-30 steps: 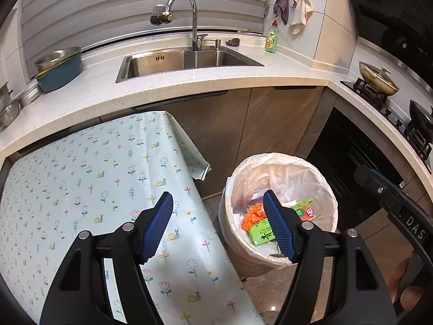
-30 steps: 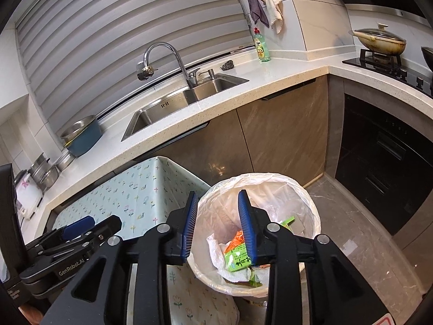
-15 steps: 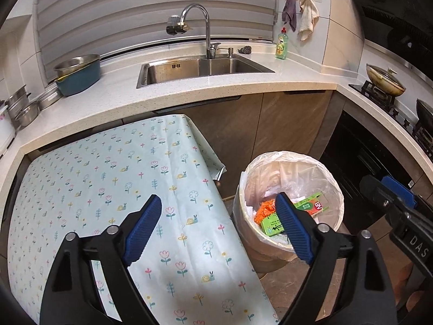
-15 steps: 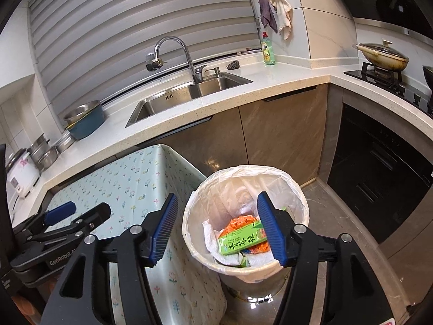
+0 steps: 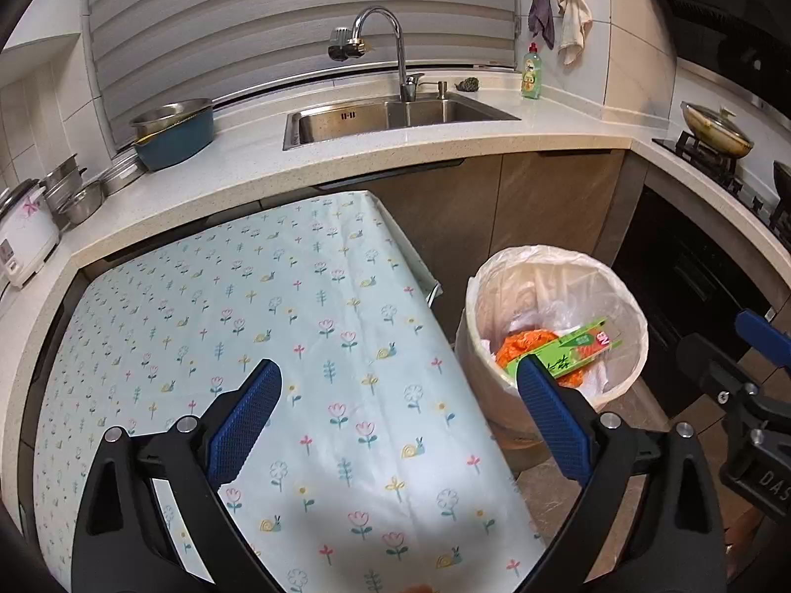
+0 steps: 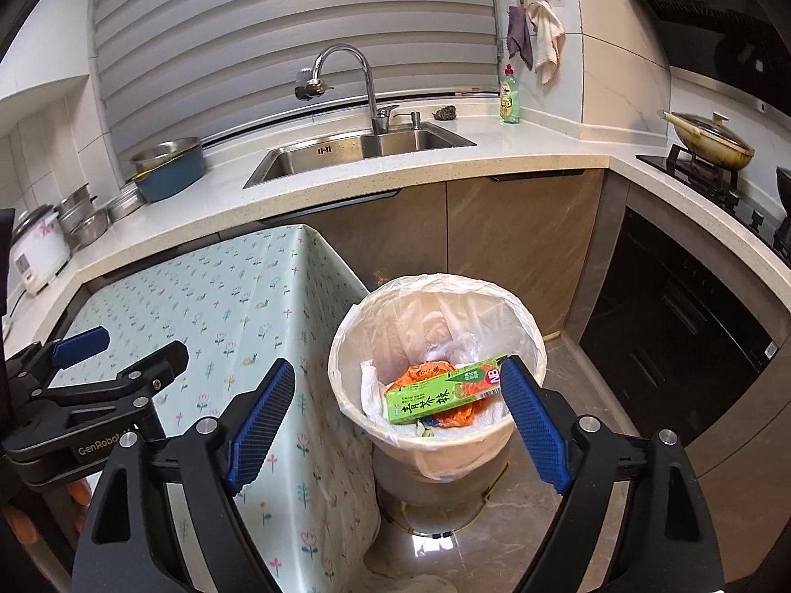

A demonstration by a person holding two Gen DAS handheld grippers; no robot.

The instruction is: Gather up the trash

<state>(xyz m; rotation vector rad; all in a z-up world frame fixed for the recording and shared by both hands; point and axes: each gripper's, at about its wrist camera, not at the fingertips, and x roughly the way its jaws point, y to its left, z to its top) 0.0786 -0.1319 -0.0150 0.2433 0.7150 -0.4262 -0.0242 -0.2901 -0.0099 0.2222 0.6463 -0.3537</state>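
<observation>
Green rectangular carton (image 6: 442, 395) lies inside the round white-lined trash bin (image 6: 341, 346), on orange wrapper (image 6: 420, 374). Right gripper (image 6: 395, 420) and left gripper (image 5: 395, 417) hang near the bin, jaws just opening wide, nothing between them.

Green rectangular carton (image 6: 445, 392) in the lined bin: white "NB" on a red patch, plus dark Chinese characters. Black left gripper (image 6: 86, 410) body: "GenRobot". Black right gripper (image 5: 756, 437) body: "DAS", cut off.

Corner kitchen — speckled countertop (image 6: 346, 188), steel sink (image 6: 356, 150), slatted blind (image 6: 296, 24), marble floor (image 6: 544, 519).
</observation>
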